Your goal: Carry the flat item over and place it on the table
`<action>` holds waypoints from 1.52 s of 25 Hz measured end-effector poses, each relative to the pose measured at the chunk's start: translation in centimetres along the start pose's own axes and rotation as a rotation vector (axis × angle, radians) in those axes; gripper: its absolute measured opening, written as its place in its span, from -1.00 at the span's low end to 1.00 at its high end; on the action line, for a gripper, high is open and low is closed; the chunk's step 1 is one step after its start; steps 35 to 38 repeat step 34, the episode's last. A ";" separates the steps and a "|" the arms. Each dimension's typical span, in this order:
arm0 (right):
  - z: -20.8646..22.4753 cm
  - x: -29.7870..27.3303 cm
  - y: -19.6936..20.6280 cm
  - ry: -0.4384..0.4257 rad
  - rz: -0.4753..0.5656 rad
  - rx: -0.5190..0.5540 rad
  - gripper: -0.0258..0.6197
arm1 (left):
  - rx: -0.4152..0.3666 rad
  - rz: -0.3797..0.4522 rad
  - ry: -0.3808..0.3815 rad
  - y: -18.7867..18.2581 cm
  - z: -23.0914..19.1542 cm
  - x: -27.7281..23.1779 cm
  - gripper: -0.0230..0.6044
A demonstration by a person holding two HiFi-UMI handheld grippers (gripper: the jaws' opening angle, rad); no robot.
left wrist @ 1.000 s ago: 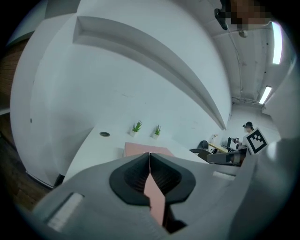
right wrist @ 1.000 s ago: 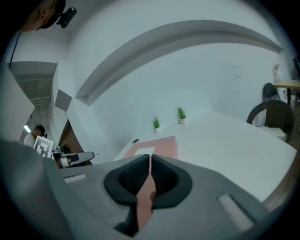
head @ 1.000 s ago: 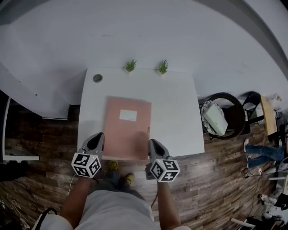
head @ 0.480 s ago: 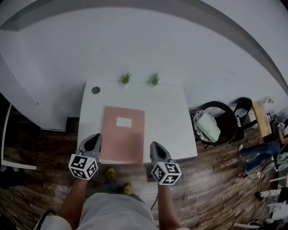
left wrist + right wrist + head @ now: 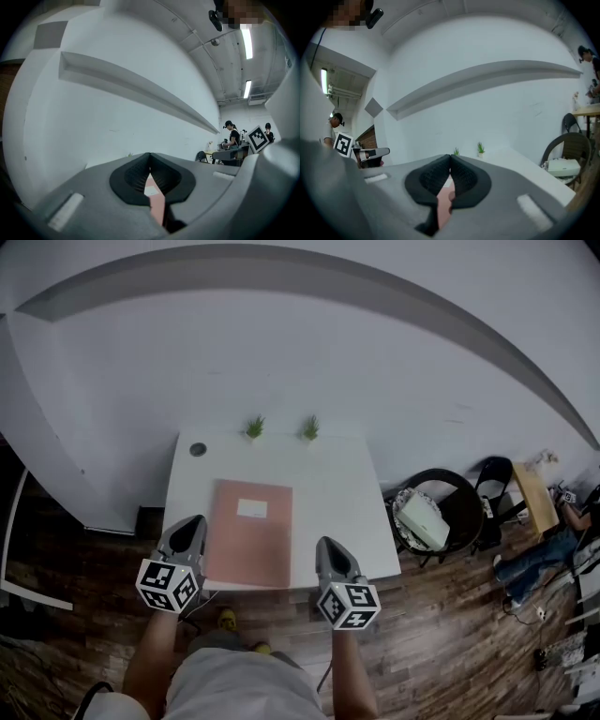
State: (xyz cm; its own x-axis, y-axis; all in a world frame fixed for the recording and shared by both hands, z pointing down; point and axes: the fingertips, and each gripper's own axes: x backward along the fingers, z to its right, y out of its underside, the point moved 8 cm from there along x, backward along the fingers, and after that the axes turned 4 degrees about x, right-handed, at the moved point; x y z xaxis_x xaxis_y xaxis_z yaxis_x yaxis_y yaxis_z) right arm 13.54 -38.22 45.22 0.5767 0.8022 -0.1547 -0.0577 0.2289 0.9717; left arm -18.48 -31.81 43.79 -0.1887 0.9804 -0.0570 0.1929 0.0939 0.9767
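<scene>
The flat item is a pink folder (image 5: 248, 535) with a white label. It lies flat on the white table (image 5: 333, 493), left of the middle and close to the front edge. My left gripper (image 5: 194, 519) is shut and hangs just off the folder's left side, holding nothing. My right gripper (image 5: 326, 542) is also shut and empty, a clear gap to the right of the folder, over the table's front edge. In the left gripper view a strip of the pink folder (image 5: 158, 206) shows beyond the shut left gripper (image 5: 150, 154). The right gripper view shows the same past the right gripper (image 5: 450, 157).
Two small potted plants (image 5: 255, 427) (image 5: 310, 427) stand at the table's back edge, with a round cable hole (image 5: 198, 449) at the back left. A dark chair (image 5: 441, 512) holding a white object is to the right. A white wall lies behind and wooden floor (image 5: 441, 615) below.
The view has drawn back, so the table looks smaller and farther. Both grippers have come away from the folder's side edges. The folder stays flat on the table.
</scene>
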 end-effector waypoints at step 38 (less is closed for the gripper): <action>1.3 5.9 -3.7 0.024 0.124 0.090 -0.91 | -0.101 0.131 0.030 -4.4 3.9 3.4 -0.91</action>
